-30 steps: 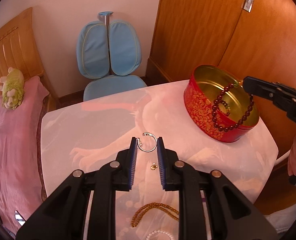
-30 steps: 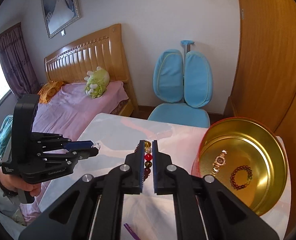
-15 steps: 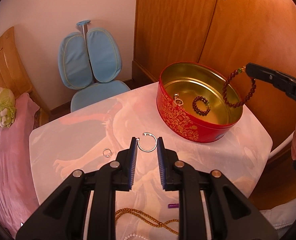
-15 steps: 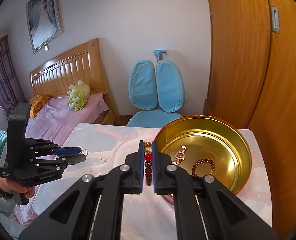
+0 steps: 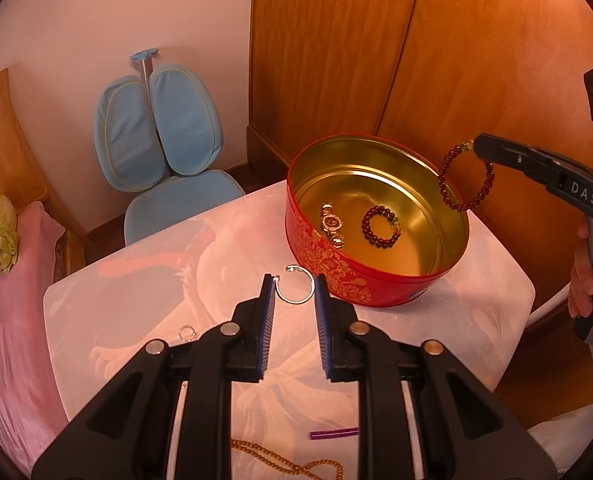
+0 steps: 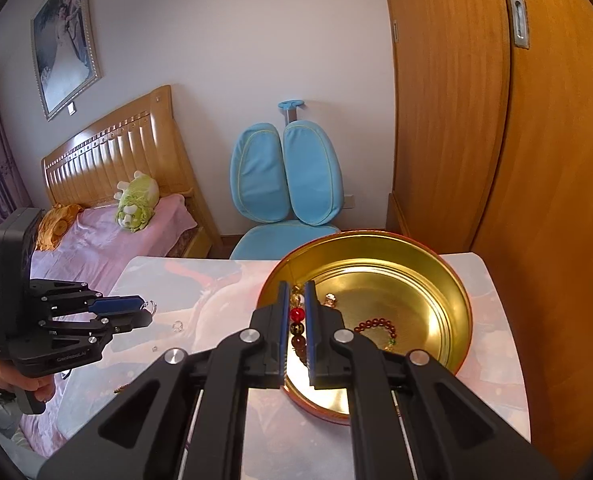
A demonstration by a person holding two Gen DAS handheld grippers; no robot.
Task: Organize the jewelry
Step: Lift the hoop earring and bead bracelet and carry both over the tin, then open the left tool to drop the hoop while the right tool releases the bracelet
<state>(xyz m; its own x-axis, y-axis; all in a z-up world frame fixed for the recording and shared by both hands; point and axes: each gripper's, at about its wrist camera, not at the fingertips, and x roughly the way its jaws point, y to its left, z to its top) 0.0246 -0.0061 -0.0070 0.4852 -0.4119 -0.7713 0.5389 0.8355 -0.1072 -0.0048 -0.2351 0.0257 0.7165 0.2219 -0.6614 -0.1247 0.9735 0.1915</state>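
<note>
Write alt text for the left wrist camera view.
The left gripper pinches a thin silver open bangle beside a round red tin with gold lining, which holds a gold watch and a dark beaded bracelet.

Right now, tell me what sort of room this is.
Most likely a bedroom at home. A wooden bed with pink bedding and a plush toy stands by the wall, a tall wooden wardrobe fills one side, and a framed portrait hangs above the bed.
</note>
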